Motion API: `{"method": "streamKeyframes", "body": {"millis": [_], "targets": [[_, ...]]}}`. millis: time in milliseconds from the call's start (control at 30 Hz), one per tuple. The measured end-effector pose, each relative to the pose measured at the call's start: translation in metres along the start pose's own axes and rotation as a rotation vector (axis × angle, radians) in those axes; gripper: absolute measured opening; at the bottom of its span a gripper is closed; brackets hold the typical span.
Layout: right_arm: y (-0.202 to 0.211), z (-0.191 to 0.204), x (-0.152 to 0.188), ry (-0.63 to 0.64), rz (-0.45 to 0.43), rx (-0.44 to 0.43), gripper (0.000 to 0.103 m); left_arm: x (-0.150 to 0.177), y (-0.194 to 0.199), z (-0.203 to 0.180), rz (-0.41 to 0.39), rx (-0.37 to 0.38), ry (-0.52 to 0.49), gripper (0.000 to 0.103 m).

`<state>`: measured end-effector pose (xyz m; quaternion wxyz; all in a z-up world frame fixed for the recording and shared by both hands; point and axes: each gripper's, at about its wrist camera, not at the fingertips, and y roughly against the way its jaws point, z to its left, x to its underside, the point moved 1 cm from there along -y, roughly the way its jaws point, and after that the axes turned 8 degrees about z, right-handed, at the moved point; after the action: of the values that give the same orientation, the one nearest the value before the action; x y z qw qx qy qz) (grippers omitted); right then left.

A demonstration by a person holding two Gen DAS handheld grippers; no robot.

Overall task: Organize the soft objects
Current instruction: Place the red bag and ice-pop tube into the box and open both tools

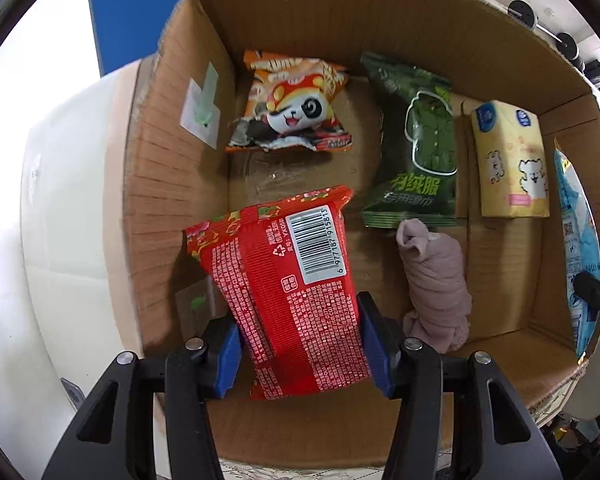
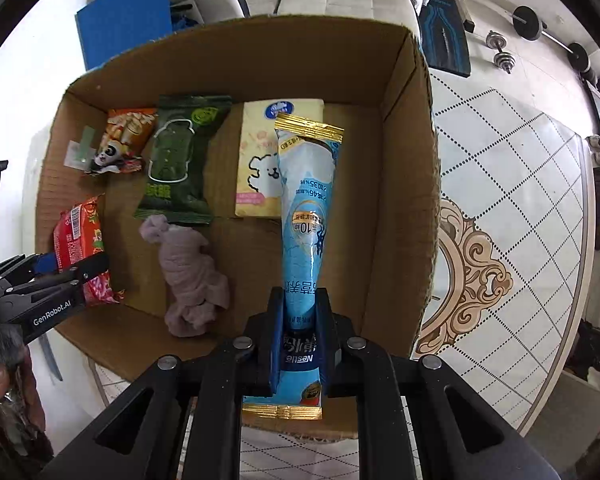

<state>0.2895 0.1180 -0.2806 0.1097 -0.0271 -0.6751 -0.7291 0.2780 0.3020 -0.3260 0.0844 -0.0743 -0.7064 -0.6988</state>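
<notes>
left gripper point(image 1: 298, 344) pinches red packet point(image 1: 284, 288); right gripper point(image 2: 298, 332) pinches blue sachet point(image 2: 306, 216), seemingly over box point(image 2: 404, 184)

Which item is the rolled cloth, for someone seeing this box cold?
Look inside the cardboard box, near its front edge, just below the dark green packet. The mauve rolled cloth lies there: the only bare fabric, wrinkled and unprinted, among glossy wrappers.

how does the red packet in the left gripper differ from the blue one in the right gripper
The red packet is wide and blocky, with a barcode label showing; the blue packet is long and narrow, with gold crimped ends. The left gripper holds its packet across the width, fingers far apart; the right gripper has fingers close together. Both are held over the cardboard box.
</notes>
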Motion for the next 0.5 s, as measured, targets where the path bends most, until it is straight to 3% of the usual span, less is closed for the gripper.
{"method": "streamKeyframes", "body": {"millis": [200,500], "targets": [[-0.011,0.000,-0.002,-0.015,0.007,0.031,0.015,-0.002,-0.008,-0.002,-0.006,-0.008,0.006,0.050],[-0.008,0.000,-0.008,-0.030,0.004,0.056,0.019,-0.008,0.010,0.002,-0.035,-0.018,0.039,0.051]]}}
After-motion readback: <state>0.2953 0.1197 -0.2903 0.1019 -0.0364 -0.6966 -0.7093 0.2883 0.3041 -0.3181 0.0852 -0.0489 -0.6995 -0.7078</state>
